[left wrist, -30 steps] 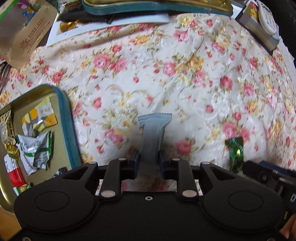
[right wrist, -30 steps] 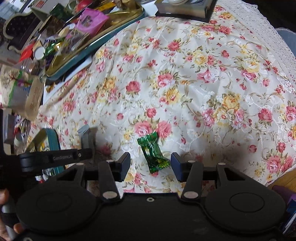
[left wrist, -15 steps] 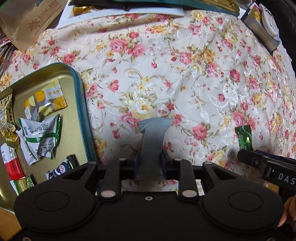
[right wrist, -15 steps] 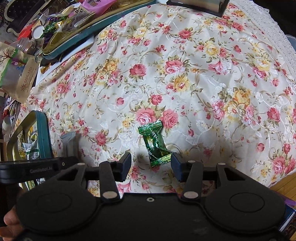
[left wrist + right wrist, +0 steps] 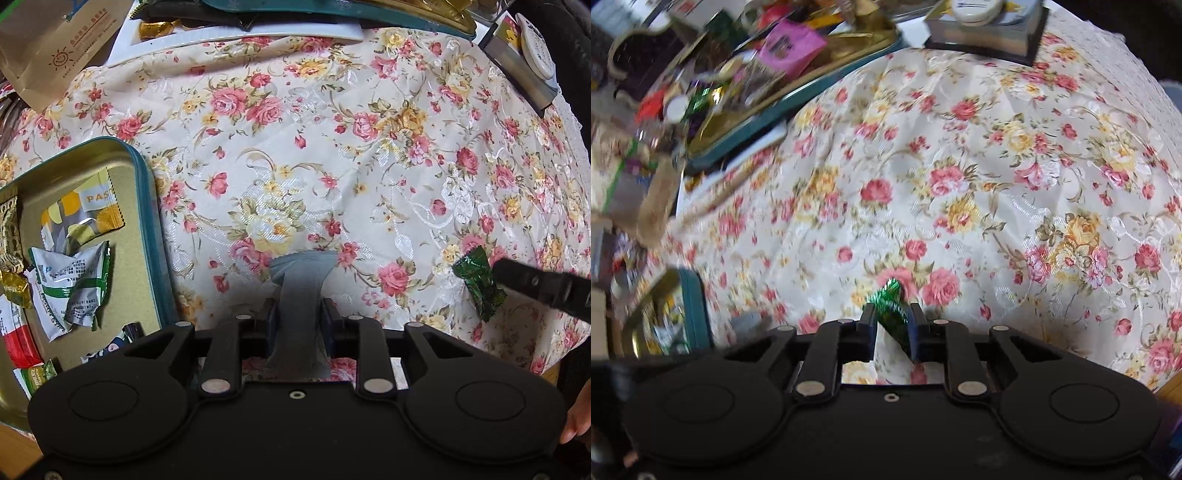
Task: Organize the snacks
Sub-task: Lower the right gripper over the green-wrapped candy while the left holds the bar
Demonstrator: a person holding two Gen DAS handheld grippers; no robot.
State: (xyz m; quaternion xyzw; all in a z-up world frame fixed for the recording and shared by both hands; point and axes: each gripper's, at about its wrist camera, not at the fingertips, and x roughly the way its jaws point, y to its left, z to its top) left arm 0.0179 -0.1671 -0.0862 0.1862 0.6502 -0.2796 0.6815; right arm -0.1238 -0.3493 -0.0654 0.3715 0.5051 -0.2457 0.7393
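My left gripper [image 5: 300, 317] is shut on a grey snack packet [image 5: 301, 288] and holds it above the floral tablecloth, just right of a gold tin tray with a teal rim [image 5: 147, 206] that holds several wrapped snacks. My right gripper [image 5: 892, 325] is shut on a green foil candy [image 5: 890, 306]. The candy also shows in the left wrist view [image 5: 476, 284], at the right, with a right finger [image 5: 535, 284] against it. The tray shows blurred in the right wrist view [image 5: 698, 306], at the left.
A second teal-rimmed tin [image 5: 783, 92] full of snacks sits at the back of the table. A brown paper bag [image 5: 55, 48] lies at the back left. A dark box with a white round object [image 5: 524, 62] stands at the back right. The table edge runs along the right.
My right gripper has closed on the green candy, which lay between its open fingers before. My left gripper with the grey packet has stayed beside the tray, shifting slightly.
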